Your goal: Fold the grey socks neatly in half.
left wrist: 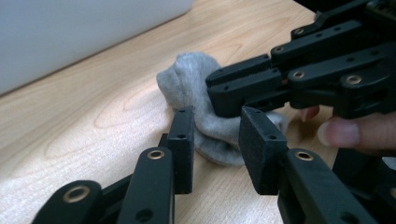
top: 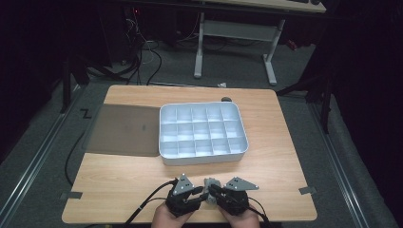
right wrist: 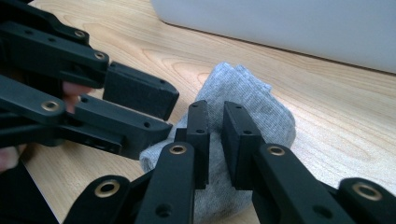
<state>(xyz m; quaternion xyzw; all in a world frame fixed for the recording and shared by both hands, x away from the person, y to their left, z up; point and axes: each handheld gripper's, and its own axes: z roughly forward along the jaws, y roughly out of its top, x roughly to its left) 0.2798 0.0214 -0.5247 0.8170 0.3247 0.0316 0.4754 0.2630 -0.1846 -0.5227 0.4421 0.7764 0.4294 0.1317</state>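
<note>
A small grey sock lies bunched on the wooden table near its front edge, between my two grippers. My right gripper is shut on the sock; in the right gripper view the knit fabric sits pinched between its own pads. My left gripper points at the sock from the left. It stands open, one jaw on each side of the sock's near end. In the left gripper view the right gripper comes in from the right, clamped on the cloth.
A white tray with several compartments stands mid-table, just beyond the grippers. A dark flat mat lies to its left. A small dark object sits at the table's far edge. Bare wood stretches left and right of the hands.
</note>
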